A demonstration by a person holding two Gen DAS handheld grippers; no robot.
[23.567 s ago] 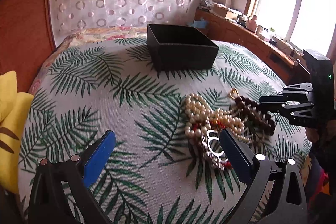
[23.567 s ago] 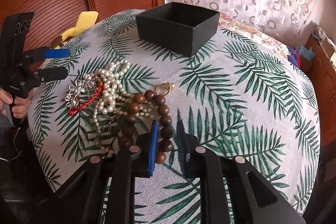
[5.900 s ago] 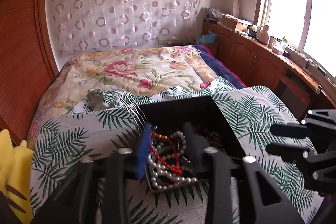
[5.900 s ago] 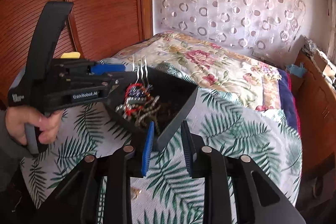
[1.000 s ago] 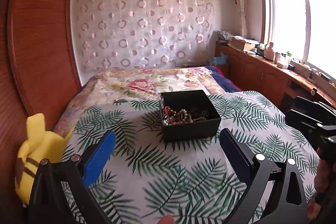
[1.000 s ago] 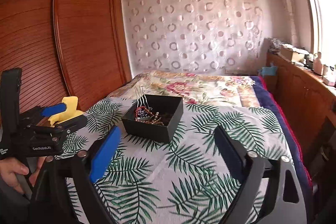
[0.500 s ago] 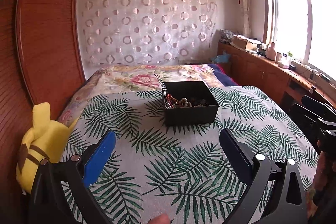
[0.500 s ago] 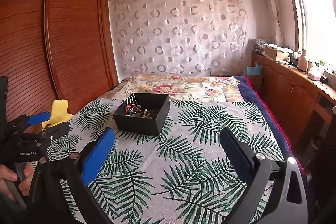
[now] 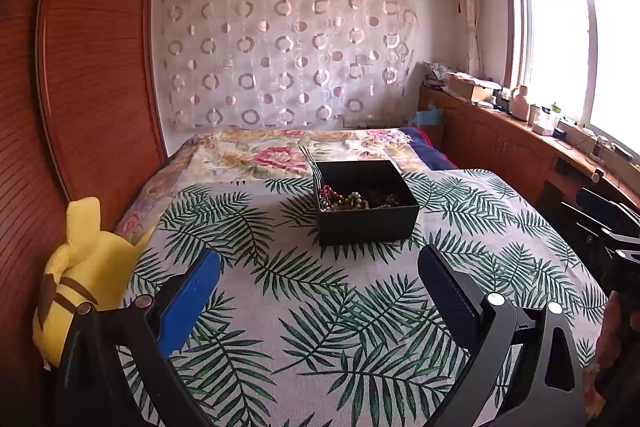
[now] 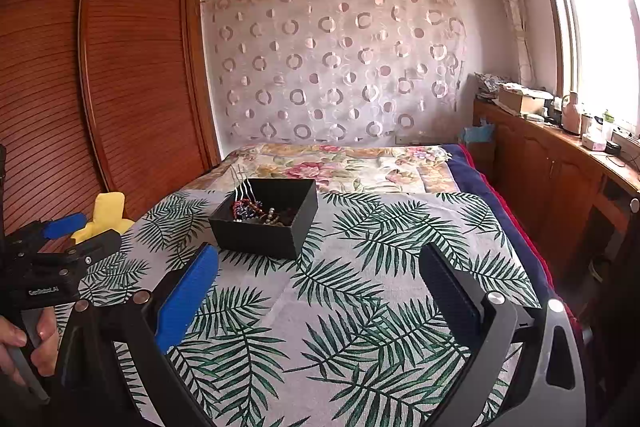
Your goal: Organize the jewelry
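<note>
- Left wrist view: the left tool is spread wide and holds nothing, well short of the box. The jewelry lies inside the box, with thin prongs sticking up past its left rim.
- The sorting looks done, so the sound move is to keep the tool clear of the box and those prongs.
- The leaf cloth between tool and box is bare; a yellow plush sits at the bed's left edge.
- Right wrist view: the right tool is also wide and empty, near the box, not touching it.
- The left tool, gripped by a hand, hangs at the left; the bed drops off on the right toward the cabinets.
</note>
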